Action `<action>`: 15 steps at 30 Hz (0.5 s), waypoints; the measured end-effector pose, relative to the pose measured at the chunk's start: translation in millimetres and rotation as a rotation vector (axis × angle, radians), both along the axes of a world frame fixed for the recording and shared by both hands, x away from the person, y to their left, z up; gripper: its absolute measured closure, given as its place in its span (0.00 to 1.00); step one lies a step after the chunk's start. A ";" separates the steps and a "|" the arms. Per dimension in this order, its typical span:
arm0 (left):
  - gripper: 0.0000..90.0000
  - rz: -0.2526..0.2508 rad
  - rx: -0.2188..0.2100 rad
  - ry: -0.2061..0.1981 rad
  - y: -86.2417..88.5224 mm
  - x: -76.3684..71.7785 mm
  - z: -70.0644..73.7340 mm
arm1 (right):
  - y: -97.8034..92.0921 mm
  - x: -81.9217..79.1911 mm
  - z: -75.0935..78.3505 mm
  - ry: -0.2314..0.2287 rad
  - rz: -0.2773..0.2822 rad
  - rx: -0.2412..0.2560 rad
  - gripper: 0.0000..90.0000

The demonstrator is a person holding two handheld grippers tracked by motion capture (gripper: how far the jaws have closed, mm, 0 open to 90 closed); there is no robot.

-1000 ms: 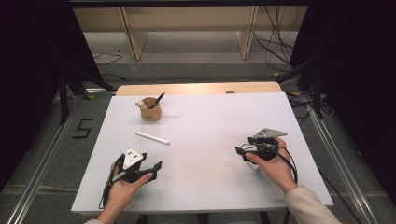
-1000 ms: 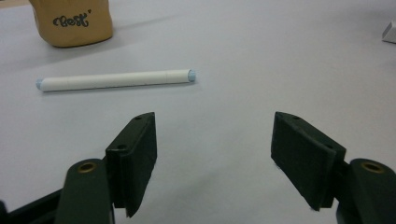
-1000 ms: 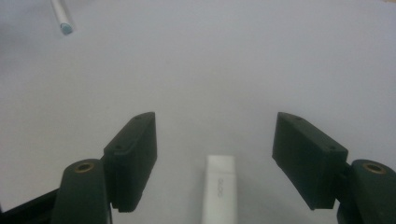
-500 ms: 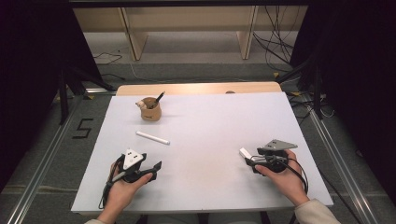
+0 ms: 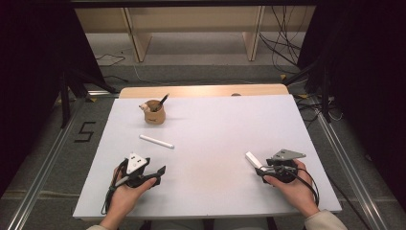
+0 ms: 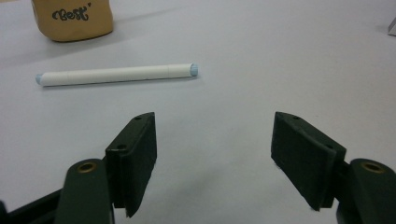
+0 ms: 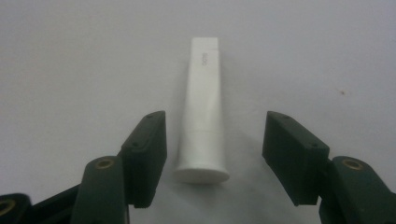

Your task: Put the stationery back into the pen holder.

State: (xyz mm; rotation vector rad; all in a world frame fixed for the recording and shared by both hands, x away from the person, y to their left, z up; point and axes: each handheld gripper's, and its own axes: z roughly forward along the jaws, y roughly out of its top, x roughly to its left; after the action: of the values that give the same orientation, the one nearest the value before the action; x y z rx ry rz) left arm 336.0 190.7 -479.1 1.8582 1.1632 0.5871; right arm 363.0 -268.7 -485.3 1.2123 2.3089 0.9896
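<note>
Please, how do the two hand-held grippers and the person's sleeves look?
Both grippers, left gripper and right gripper, are black with flat rectangular jaw pads and brass-coloured rivets. Each carries a three-cornered plate: white on the left, grey on the right. Black cables trail from both. The sleeves are light beige.

Even overhead light, soft shadows on the table (image 5: 215, 143); dark surroundings, slightly soft focus.

A pen (image 5: 156, 141) lies before the cup (image 5: 154, 112) at the table's (image 5: 215, 124) left; a tube (image 5: 253, 159) lies right.
</note>
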 end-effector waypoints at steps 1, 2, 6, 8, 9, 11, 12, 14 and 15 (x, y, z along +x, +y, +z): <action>0.35 0.000 0.000 -0.001 -0.1 0.1 0.0 | 0.2 -0.6 -0.4 0.001 -0.001 -0.003 0.46; 0.35 0.000 0.001 -0.001 0.0 0.1 0.1 | 0.4 -1.3 -0.9 0.000 -0.001 -0.007 0.47; 0.35 -0.003 0.004 0.001 0.2 -0.1 0.1 | 1.0 -3.2 -1.6 0.000 0.000 -0.017 0.48; 0.35 -0.002 0.002 -0.002 0.0 0.0 0.2 | 1.0 -4.4 -2.0 0.003 -0.001 -0.022 0.49; 0.35 -0.001 0.001 -0.003 -0.2 0.0 0.1 | 1.0 -4.9 -2.4 0.002 0.000 -0.023 0.50; 0.35 -0.003 0.005 -0.001 -0.1 0.1 0.1 | 1.4 -6.0 -3.2 0.006 0.000 -0.026 0.51; 0.35 -0.003 0.003 0.000 -0.4 0.0 0.0 | 1.6 -6.4 -3.7 0.002 0.001 -0.031 0.51; 0.35 -0.003 0.003 0.000 -0.4 0.0 0.0 | 2.2 -7.1 -3.7 -0.001 -0.001 -0.036 0.52; 0.35 -0.004 0.005 -0.001 -0.2 0.1 0.1 | 2.2 -7.3 -3.6 -0.001 -0.002 -0.036 0.53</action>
State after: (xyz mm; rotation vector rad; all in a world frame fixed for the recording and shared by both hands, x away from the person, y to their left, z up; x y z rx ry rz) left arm 336.1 190.5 -479.0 1.8634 1.1585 0.5892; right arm 355.7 -266.6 -488.9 1.1995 2.3147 0.9436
